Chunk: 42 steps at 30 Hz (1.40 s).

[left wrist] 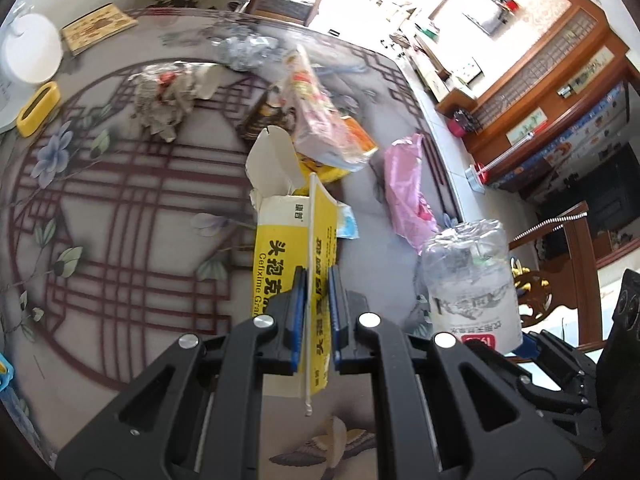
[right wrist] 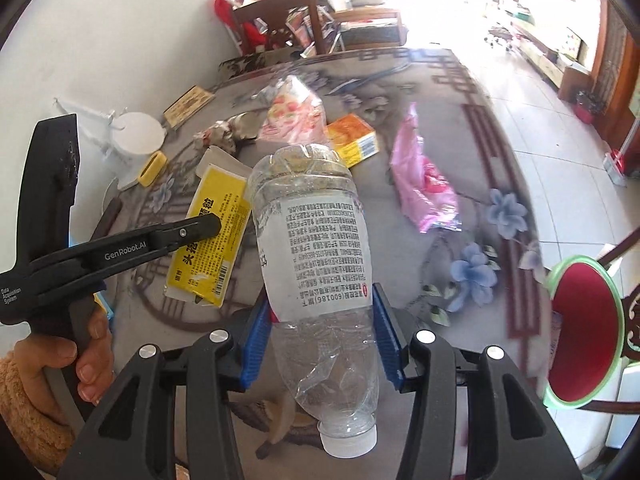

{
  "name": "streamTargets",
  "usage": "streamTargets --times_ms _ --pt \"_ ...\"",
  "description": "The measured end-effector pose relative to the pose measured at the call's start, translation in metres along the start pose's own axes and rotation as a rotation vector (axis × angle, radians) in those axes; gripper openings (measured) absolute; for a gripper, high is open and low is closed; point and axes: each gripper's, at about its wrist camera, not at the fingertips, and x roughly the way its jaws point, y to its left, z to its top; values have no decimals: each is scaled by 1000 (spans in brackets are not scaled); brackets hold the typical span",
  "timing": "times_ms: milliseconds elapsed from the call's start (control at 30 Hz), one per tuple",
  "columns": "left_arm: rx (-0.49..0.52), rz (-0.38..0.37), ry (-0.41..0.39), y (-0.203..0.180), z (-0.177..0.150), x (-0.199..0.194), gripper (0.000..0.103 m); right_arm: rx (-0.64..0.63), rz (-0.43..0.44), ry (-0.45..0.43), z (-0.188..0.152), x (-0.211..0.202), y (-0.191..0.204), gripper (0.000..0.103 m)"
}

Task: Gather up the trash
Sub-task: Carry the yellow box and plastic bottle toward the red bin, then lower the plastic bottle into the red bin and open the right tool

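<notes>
Between the blue pads of the right gripper (right wrist: 320, 332), at the centre of the right view, hung a crushed clear plastic bottle (right wrist: 312, 240), cap down, clamped at its waist, apparently for carrying to the red bin with a green rim (right wrist: 584, 328) at right. Lower centre of the left view, the left gripper (left wrist: 318, 312) pinched a flattened yellow medicine carton (left wrist: 288, 248). Beyond lay a pink plastic bag (left wrist: 408, 192), an orange box (left wrist: 356, 136) and crumpled wrappers (left wrist: 164, 100) on the patterned table (left wrist: 120, 240), none seeming to block the way.
</notes>
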Motion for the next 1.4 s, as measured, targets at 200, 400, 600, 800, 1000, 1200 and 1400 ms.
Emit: streamTargets --times_ms 200,400,600,800,1000,1200,1400 --pt "32 -21 26 -21 -2 11 10 62 -24 -18 -8 -15 -28 46" --pt "89 -54 56 -52 -5 23 10 117 -50 -47 -13 -29 -54 46" --pt "150 -82 72 -85 -6 34 10 195 -89 -77 -20 -46 -92 46" --pt "195 -89 103 -119 -7 53 10 296 -134 -104 -34 -65 -143 46" --pt "239 -95 134 -158 -13 73 10 393 -200 -102 -49 -74 -201 46" --pt "266 -93 166 -184 -17 91 11 471 -258 -78 -62 -72 -252 46" --pt "298 -93 191 -211 -20 106 11 510 -290 -70 -71 -74 -287 46"
